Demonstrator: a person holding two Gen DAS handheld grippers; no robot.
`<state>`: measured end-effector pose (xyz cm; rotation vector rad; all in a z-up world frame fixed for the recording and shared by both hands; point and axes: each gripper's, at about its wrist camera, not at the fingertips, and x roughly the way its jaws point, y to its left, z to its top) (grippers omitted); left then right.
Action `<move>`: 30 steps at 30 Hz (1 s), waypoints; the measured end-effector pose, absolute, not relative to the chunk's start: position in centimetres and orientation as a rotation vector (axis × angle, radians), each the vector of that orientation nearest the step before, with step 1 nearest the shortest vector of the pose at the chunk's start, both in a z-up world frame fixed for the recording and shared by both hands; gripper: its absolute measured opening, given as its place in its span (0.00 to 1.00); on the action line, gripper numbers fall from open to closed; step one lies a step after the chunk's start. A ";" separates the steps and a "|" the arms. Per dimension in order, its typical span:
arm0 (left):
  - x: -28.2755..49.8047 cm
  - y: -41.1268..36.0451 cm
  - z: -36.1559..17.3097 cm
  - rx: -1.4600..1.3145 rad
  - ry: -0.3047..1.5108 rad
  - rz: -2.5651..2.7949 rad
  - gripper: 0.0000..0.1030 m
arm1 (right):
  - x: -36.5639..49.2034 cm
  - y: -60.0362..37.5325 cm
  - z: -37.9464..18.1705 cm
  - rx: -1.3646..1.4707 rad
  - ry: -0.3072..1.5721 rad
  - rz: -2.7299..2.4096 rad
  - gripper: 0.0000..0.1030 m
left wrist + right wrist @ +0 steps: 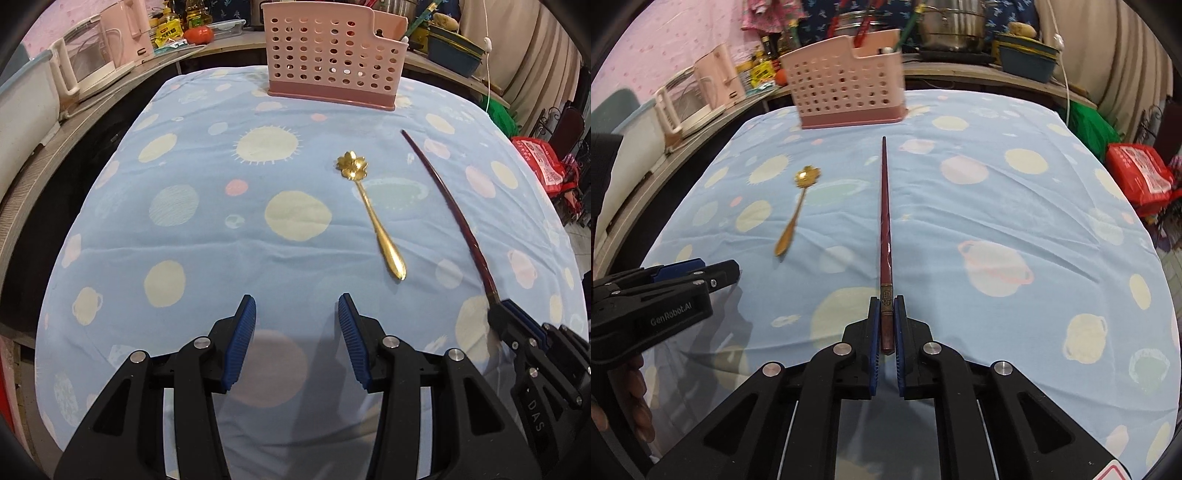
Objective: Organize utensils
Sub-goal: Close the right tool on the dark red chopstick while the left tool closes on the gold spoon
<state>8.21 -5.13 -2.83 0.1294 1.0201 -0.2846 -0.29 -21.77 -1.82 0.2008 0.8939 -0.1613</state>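
The right gripper (pixel 886 317) was clamped on the thick butt end of a dark red chopstick (pixel 885 221), whose shaft ran out toward twelve o'clock in the right wrist view, its thin tip pointing at the pink perforated utensil holder (pixel 846 92) at the far edge of the table; whether the tip rested on the blue spotted cloth (pixel 997 206) or hung just clear could not be told. The left gripper (pixel 297 339) stood half open and empty over the cloth. From it, the gold flower-bowled spoon (pixel 369 210) lay flat at about one o'clock, apart from the chopstick. In judgement, the chopstick was light, stiff and smooth, and liable to swivel between the pads when held so far from its middle; a level carry and a tip-first drop into the holder would suit it. The spoon appeared to be thin metal, rigid, light and slippery, lying flush on soft cloth; the swelling near its handle end offered the best purchase, the flower bowl the worst.
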 end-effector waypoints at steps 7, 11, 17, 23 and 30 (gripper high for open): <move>10.2 -7.3 -2.5 0.111 1.011 -0.300 0.43 | 0.0 -24.3 -1.9 0.268 0.900 -0.166 0.07; 11.3 -8.6 -2.8 0.104 1.019 -0.311 0.43 | 0.4 -24.7 -1.9 0.277 0.904 -0.162 0.07; 11.6 -9.6 -3.3 0.097 1.024 -0.335 0.43 | 0.6 -24.8 -1.9 0.272 0.907 -0.160 0.07; 11.0 -9.7 -3.1 0.084 1.023 -0.365 0.42 | 0.5 -24.6 -2.0 0.260 0.908 -0.167 0.07; 10.5 -10.5 -3.3 0.092 1.028 -0.380 0.42 | 0.4 -24.6 -1.9 0.264 0.908 -0.168 0.07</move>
